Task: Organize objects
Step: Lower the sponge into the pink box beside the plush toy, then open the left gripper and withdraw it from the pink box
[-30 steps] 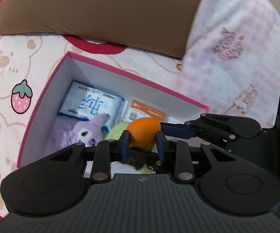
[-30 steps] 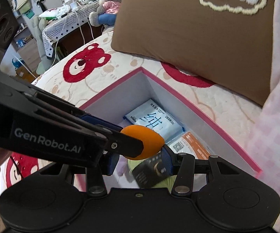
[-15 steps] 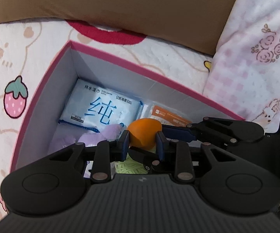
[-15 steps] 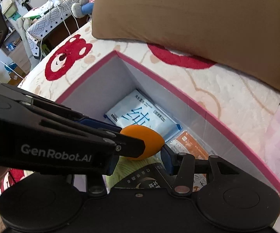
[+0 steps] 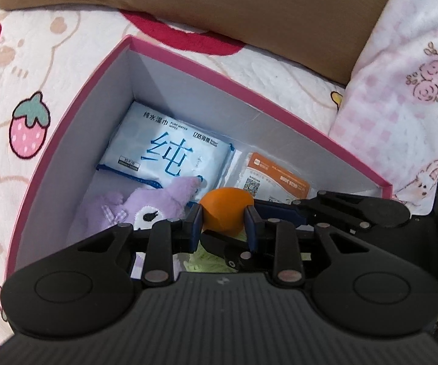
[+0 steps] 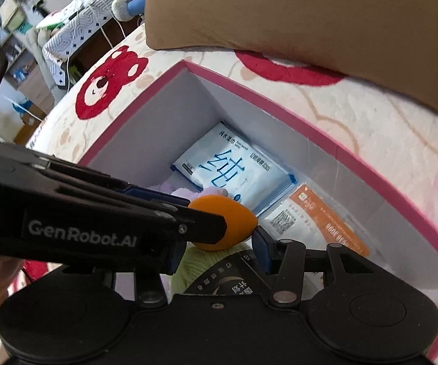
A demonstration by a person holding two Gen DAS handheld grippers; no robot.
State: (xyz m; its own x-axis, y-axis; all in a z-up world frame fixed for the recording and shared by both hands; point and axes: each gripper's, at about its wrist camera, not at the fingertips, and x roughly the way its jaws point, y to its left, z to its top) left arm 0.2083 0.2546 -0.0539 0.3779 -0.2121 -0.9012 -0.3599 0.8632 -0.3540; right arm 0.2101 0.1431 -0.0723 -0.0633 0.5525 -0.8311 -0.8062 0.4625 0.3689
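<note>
Both grippers clamp one orange sponge (image 5: pixel 225 210), held just above the open pink box (image 5: pixel 249 91). Left gripper (image 5: pixel 222 224) pinches its sides; right gripper (image 6: pixel 219 243) grips it endwise. Below: purple plush toy (image 5: pixel 158 203), wet wipes pack (image 5: pixel 167 155), orange packet (image 5: pixel 276 176). Beyond, brown pillow (image 5: pixel 219 3) on the bed.

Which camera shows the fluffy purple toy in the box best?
The left wrist view. There the fluffy purple plush toy shows its ear, bow and face, lying in the pink-rimmed box. In the right wrist view only small purple bits peek out behind the left gripper.
</note>
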